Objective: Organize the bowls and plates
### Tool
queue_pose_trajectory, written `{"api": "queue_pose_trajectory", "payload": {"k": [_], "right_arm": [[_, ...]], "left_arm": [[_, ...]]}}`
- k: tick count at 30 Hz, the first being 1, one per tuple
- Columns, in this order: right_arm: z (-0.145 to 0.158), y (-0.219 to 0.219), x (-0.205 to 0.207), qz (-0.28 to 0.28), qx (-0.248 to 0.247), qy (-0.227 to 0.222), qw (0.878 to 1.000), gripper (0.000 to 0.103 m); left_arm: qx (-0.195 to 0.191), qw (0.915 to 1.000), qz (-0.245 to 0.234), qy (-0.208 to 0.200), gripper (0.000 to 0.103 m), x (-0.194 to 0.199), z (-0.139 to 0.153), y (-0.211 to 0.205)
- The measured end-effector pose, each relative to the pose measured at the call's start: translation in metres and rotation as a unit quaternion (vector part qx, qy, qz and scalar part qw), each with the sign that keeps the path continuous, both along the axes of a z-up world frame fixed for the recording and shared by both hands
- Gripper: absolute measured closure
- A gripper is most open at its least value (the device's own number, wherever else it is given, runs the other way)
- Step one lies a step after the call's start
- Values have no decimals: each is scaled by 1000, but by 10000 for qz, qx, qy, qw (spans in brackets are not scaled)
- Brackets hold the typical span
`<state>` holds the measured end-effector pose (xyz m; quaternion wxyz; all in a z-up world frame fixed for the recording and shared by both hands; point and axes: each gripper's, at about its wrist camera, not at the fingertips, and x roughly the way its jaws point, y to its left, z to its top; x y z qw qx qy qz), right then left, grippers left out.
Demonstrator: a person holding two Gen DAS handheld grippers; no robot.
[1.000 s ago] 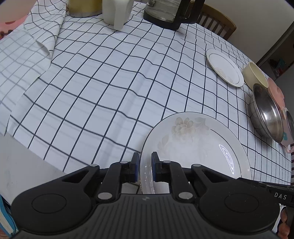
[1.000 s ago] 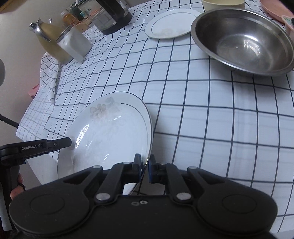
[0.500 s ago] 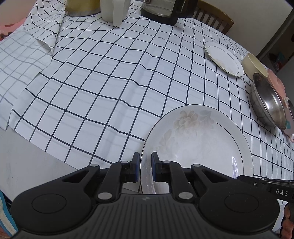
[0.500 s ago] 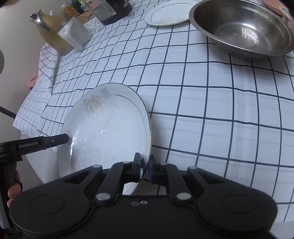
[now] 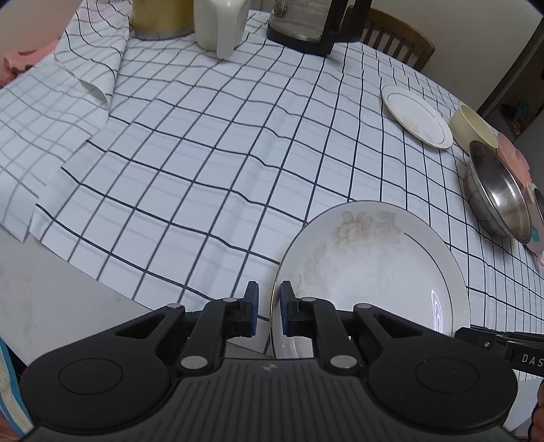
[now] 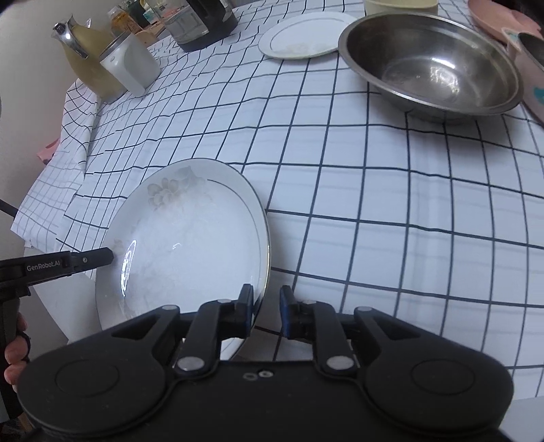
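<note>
A large white plate with a faint flower print [image 5: 370,272] [image 6: 190,244] lies at the near edge of the checked tablecloth. My left gripper [image 5: 268,307] straddles its left rim with the jaws parted, a gap showing beside the rim. My right gripper [image 6: 266,306] straddles its right rim, jaws also parted. A small white plate [image 5: 416,115] [image 6: 302,35], a cream bowl [image 5: 474,127], a steel bowl [image 5: 498,190] [image 6: 431,64] and pink dishes [image 6: 510,20] sit at the far right.
A yellow jug [image 6: 86,64], a white pitcher [image 5: 219,23] and a dark kettle [image 5: 306,23] stand at the table's far side. A wooden chair [image 5: 397,37] is behind it. The tablecloth [image 5: 190,142] is folded at the left edge.
Both grippers' jaws have opened a little around the plate's rim. The plate has come down from a tilted hold and now lies on the table.
</note>
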<state>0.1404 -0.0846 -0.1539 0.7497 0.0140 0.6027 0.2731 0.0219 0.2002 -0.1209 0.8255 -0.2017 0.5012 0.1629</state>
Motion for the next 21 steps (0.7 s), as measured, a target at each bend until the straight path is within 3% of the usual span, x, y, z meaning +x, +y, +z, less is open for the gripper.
{"api": "queue_pose_trajectory", "payload": {"k": [9, 21], "right_arm": [[25, -8, -12, -165, -56, -355, 9992, 82], [71, -15, -23, -359, 7, -969, 9946, 65]], "left_arm": [[108, 9988, -313, -374, 91, -11, 27, -12], [218, 9900, -993, -978, 86, -6, 70, -44]]}}
